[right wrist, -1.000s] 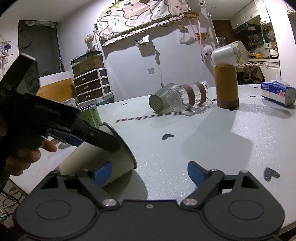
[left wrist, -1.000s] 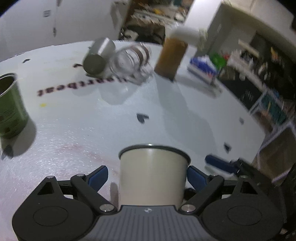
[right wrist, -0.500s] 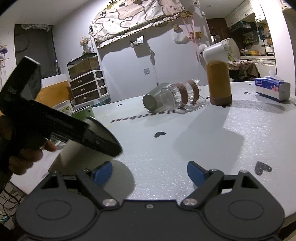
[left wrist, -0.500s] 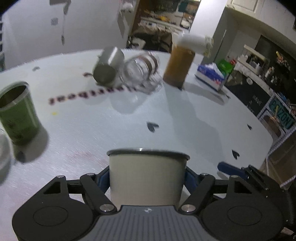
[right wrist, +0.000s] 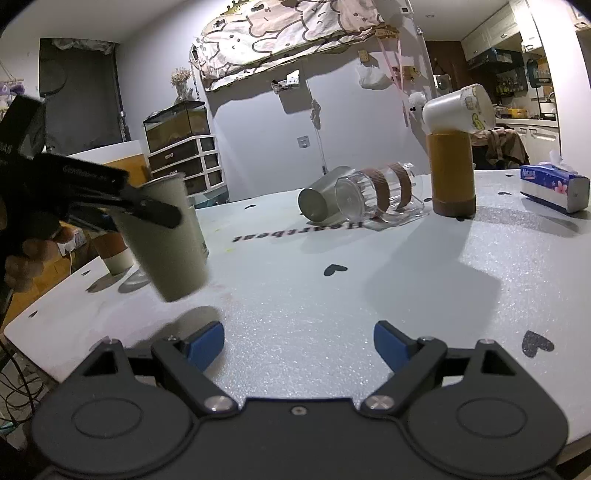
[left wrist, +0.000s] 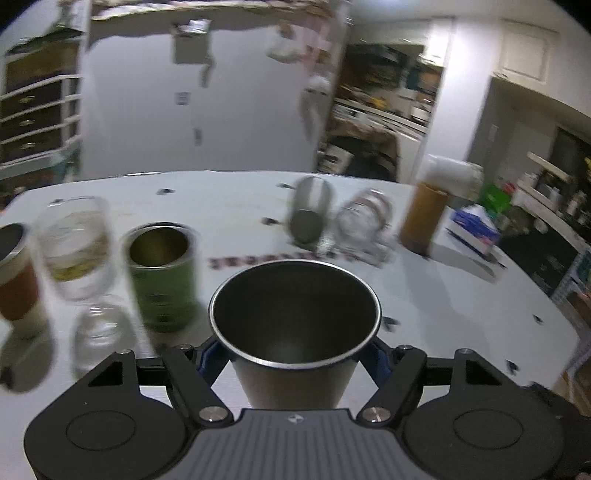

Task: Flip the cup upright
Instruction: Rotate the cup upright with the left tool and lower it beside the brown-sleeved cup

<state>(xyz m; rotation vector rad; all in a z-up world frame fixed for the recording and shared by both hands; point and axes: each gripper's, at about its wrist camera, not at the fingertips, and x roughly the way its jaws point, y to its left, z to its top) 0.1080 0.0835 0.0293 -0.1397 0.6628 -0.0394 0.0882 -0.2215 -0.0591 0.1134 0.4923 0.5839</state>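
Gripping cup (left wrist: 294,325) mouth-up above table (right wrist: 369,295), left tongs (left wrist: 294,354) clamped.

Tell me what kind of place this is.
Most likely a lived-in home, a dining or living room beside a kitchen: a white table with cups, a drawer unit under a fish tank, and kitchen cabinets.

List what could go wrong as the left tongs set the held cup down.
1. The beige metal cup hangs tilted above the white table in the left tongs; released now, it may tip.
2. The green tin can stands close beside it, so it may get knocked.
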